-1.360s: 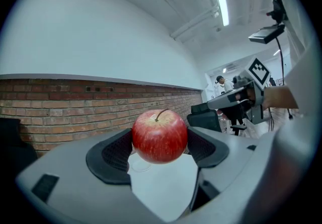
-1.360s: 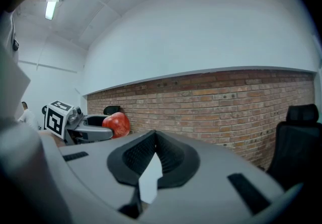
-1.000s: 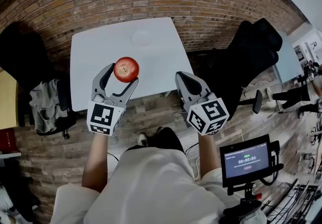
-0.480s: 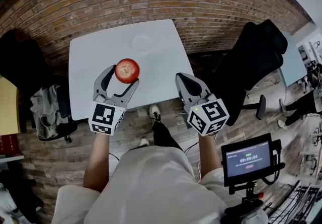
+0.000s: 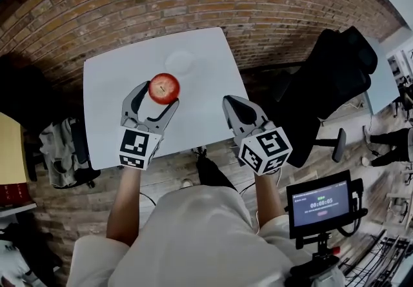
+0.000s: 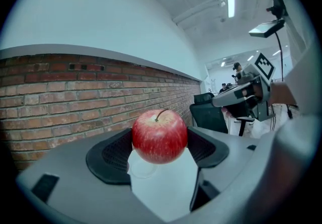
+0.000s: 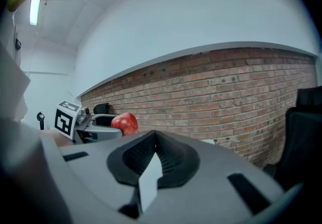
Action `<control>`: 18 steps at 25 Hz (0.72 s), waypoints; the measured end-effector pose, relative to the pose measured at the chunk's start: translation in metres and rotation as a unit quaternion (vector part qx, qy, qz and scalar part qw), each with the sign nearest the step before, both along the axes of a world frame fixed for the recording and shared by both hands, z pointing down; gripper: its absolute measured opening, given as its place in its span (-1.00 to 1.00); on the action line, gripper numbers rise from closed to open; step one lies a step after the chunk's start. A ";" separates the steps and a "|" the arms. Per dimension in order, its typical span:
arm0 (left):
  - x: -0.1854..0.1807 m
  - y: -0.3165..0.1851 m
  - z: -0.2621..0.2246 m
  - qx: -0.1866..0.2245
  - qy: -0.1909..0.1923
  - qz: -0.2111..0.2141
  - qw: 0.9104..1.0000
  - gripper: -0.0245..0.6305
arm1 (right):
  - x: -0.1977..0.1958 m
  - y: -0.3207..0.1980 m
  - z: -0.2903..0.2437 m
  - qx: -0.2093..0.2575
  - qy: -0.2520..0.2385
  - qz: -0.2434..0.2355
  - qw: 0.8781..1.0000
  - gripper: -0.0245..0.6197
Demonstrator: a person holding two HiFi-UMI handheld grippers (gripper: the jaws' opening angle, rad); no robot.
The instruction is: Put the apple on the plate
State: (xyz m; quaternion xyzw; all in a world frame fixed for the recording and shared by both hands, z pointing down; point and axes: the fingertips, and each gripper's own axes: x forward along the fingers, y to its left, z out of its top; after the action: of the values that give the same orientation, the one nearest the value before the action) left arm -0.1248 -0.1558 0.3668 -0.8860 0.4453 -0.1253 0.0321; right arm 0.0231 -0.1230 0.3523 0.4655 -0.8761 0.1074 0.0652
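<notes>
Apple (image 5: 164, 88) still clamped in left tool (image 5: 157, 96), nearer the plate (image 5: 180, 60) (slightly)

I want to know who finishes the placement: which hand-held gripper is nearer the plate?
Left. The left hand-held gripper, shut on the apple, is just short of the plate; the right hand-held gripper, empty, sits farther back and to the plate's right.

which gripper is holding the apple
The left gripper: its jaws are clamped on either side of the red apple. The right gripper has its jaws together with nothing between them.
</notes>
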 end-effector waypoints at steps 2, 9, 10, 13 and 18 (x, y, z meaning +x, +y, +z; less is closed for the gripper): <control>0.006 -0.022 0.010 -0.011 -0.003 0.002 1.000 0.14 | 0.005 -0.021 0.007 -0.008 0.000 0.001 1.000 -0.91; 0.012 -0.047 0.024 -0.024 -0.007 0.004 1.000 0.14 | 0.003 -0.043 0.012 -0.013 0.003 -0.005 1.000 -0.91; 0.011 -0.046 0.024 -0.024 -0.006 0.004 1.000 0.14 | 0.001 -0.042 0.012 -0.013 0.004 -0.006 1.000 -0.91; 0.012 -0.054 0.030 -0.028 -0.008 0.001 1.000 0.14 | 0.000 -0.047 0.016 -0.019 0.003 -0.011 1.000 -0.91; 0.023 -0.101 0.056 -0.050 -0.007 -0.010 0.999 0.14 | 0.012 -0.092 0.036 -0.038 0.004 -0.019 0.999 -0.91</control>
State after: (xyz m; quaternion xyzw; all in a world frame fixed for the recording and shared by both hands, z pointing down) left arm -0.1018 -0.2570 0.4230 -0.8813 0.4469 -0.1533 -0.0102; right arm 0.0350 -0.2152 0.3878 0.4463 -0.8799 0.1373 0.0881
